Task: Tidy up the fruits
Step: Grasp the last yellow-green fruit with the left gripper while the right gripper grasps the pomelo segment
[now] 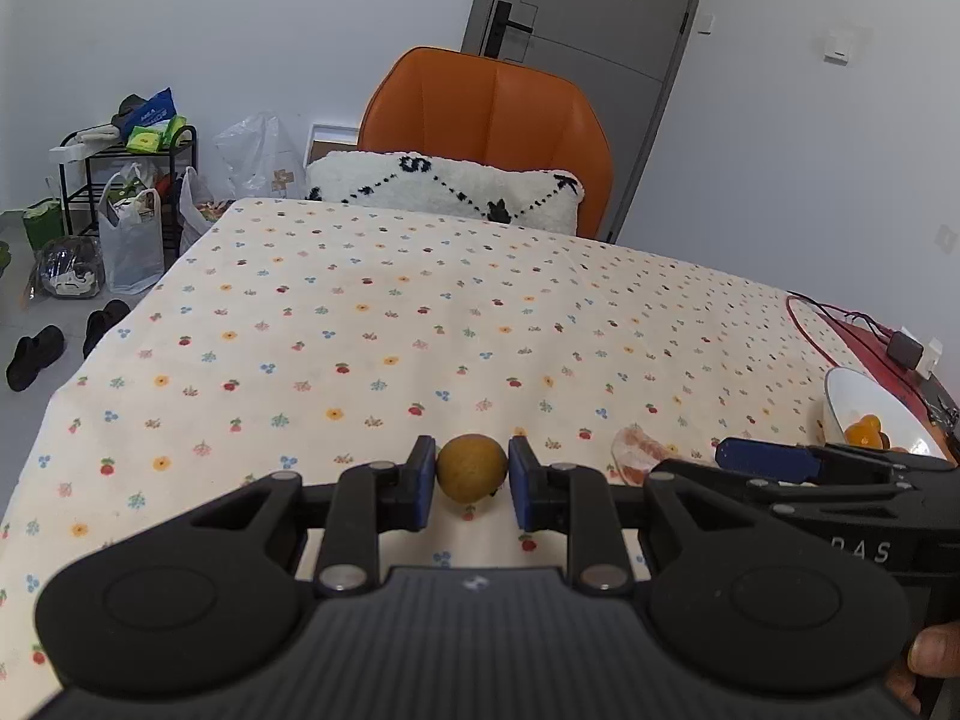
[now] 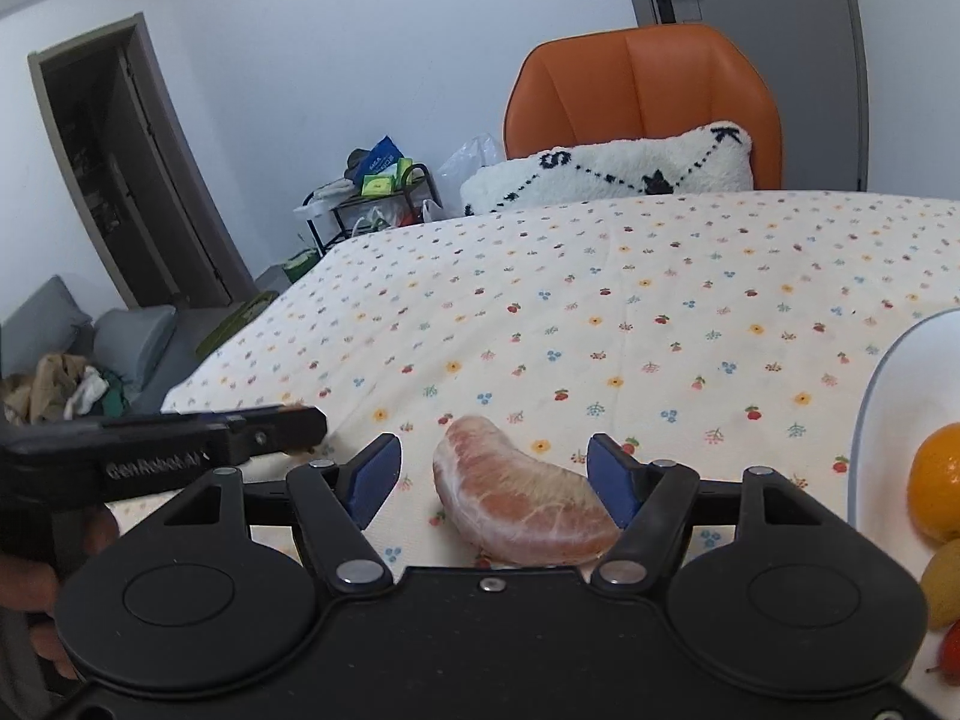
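A small round brown fruit (image 1: pixel 471 468) sits between the blue pads of my left gripper (image 1: pixel 471 483), which is shut on it just above the flowered tablecloth (image 1: pixel 372 324). A peeled pink pomelo segment (image 2: pixel 519 495) lies on the cloth between the spread fingers of my right gripper (image 2: pixel 495 480), which is open around it. The segment also shows in the left wrist view (image 1: pixel 639 453). A white bowl (image 2: pixel 879 402) at the right holds an orange (image 2: pixel 936 480), a yellow fruit (image 2: pixel 945 585) and a red one (image 2: pixel 948 651). The bowl also shows in the left wrist view (image 1: pixel 864 405).
An orange chair (image 1: pixel 489 114) with a white cushion (image 1: pixel 444 183) stands at the table's far edge. A red mat with cables and a small box (image 1: pixel 900 348) lies at the right. Bags, a rack (image 1: pixel 129 180) and shoes are on the floor at the left.
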The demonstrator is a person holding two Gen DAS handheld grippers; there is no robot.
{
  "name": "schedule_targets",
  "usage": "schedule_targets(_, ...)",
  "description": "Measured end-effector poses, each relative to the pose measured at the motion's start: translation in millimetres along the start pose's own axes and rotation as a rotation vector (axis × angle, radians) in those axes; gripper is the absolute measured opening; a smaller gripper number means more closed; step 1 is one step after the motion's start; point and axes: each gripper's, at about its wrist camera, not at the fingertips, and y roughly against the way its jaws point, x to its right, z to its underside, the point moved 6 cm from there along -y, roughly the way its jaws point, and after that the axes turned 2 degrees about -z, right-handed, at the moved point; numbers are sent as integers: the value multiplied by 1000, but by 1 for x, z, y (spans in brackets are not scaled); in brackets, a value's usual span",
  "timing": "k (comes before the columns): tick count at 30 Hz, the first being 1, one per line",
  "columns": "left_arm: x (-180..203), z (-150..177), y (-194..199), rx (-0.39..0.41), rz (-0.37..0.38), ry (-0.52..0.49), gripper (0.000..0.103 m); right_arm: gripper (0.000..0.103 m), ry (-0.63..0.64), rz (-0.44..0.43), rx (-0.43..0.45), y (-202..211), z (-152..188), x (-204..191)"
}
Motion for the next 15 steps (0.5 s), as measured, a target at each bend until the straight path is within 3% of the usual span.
schedule_targets(15, -13, 0, 12, 15, 1, 15, 24, 66, 52, -12, -42, 3, 8, -21)
